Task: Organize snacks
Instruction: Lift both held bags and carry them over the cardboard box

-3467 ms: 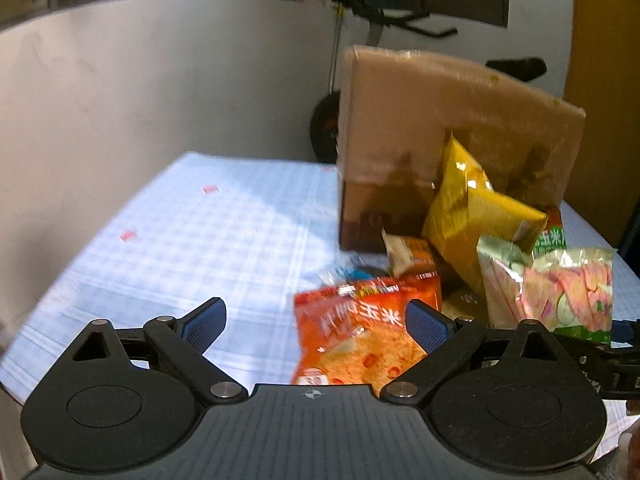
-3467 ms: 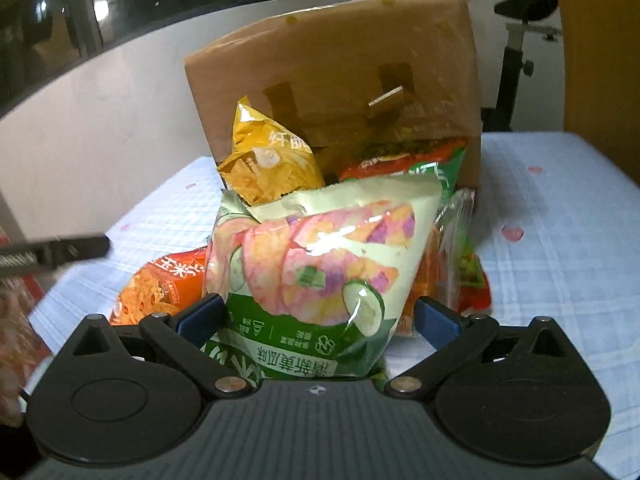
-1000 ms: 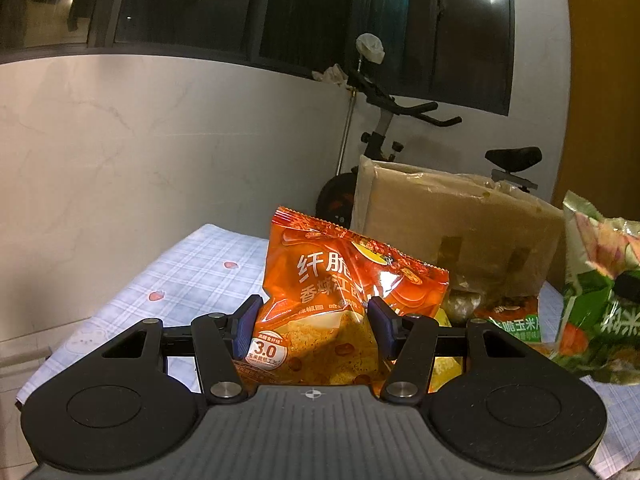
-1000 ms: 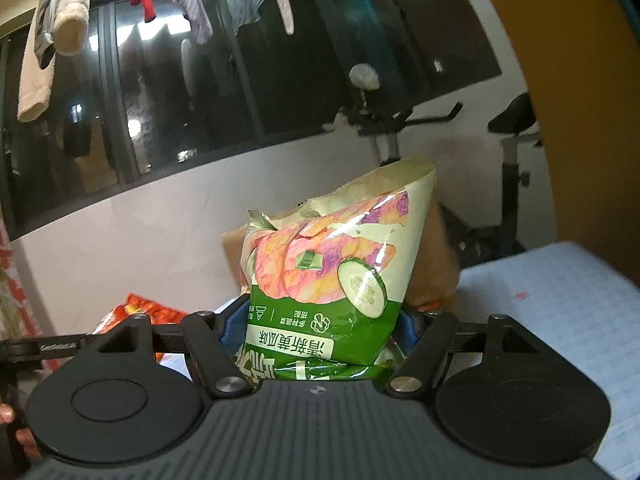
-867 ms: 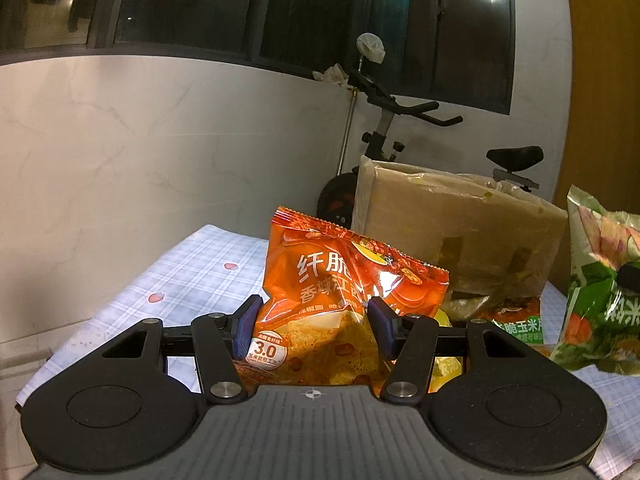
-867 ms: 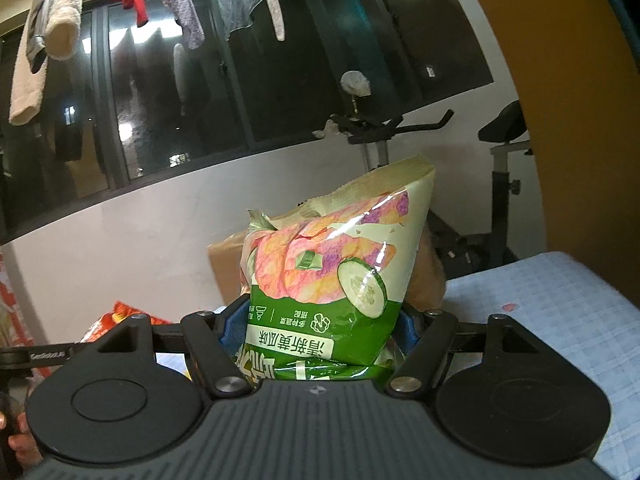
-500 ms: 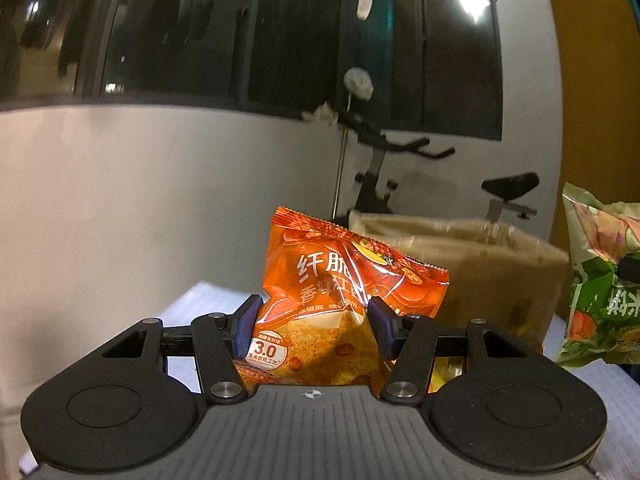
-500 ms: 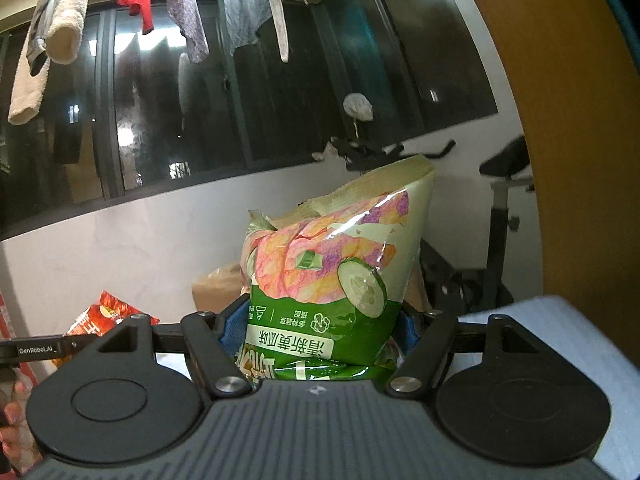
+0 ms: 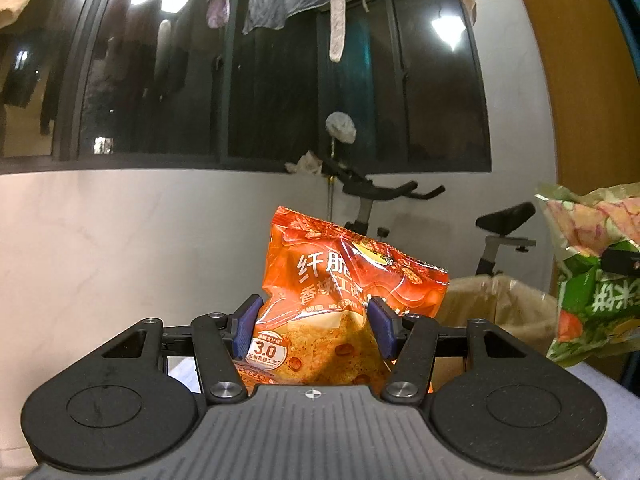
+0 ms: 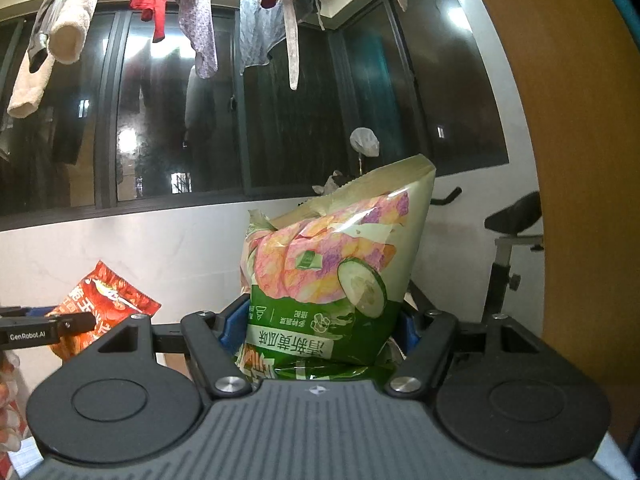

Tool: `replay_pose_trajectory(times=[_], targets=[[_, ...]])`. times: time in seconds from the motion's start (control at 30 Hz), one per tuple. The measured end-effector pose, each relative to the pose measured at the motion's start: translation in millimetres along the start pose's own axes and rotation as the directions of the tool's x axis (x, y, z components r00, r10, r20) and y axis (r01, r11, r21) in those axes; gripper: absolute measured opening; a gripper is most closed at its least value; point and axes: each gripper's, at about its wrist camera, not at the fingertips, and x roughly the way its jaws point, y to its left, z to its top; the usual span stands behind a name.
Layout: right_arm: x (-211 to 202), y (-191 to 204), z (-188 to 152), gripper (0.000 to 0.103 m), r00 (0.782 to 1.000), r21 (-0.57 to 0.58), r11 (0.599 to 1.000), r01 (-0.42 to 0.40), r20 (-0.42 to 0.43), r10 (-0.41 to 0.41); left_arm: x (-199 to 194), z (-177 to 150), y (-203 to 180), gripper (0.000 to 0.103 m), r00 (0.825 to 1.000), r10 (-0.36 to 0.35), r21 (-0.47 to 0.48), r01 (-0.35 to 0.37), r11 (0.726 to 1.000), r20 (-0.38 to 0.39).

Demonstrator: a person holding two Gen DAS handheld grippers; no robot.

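Carrying two snack bags at once, both lifted high: left gripper [image 9: 314, 326] clamped on the orange chip bag [image 9: 340, 300], right gripper [image 10: 316, 328] clamped on the green cucumber-chip bag [image 10: 328, 276]. Cardboard box [image 9: 496, 300] sits low behind & right of the orange bag, top edge only just showing. Step in hand looks like transport toward the box; next move prob. calls for bringing each bag over the opening, lowering, then letting go w/o the bags bumping each other. Vs 3.5 s ago: bags lay on the checked tablecloth w/ jaws open around them; now both are gripped & raised, view tilted up to window & hanging laundry [image 10: 192, 12].
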Motion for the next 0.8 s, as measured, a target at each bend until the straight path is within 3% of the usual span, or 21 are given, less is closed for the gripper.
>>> replay_pose_trajectory(times=[0.2,0.43,0.6,0.8], targets=[[24.4,-6.2,19.6,0.072,0.999,-0.022,1.000,0.020,0.027,-0.020,24.7,15.5,-11.3,0.060,0.999,-0.033,0.010,0.033,0.999,0.024],[62.7,-15.9,34.8,0.072,0.997,-0.054,0.996,0.066,0.030,-0.065,67.5,25.6,-28.6,0.060,0.998,-0.062,0.015,0.062,0.998,-0.014],[104.4,-13.9,33.9,0.072,0.994,-0.125,0.987,0.101,-0.018,-0.104,95.2,27.5,-41.6,0.060,0.999,-0.032,0.077,0.034,0.996,-0.022],[143.7,-11.8,21.2,0.072,0.981,-0.156,0.983,0.101,-0.148,-0.124,123.4,26.1,-48.4,0.060,0.997,-0.017,0.101,0.025,0.995,-0.075]])
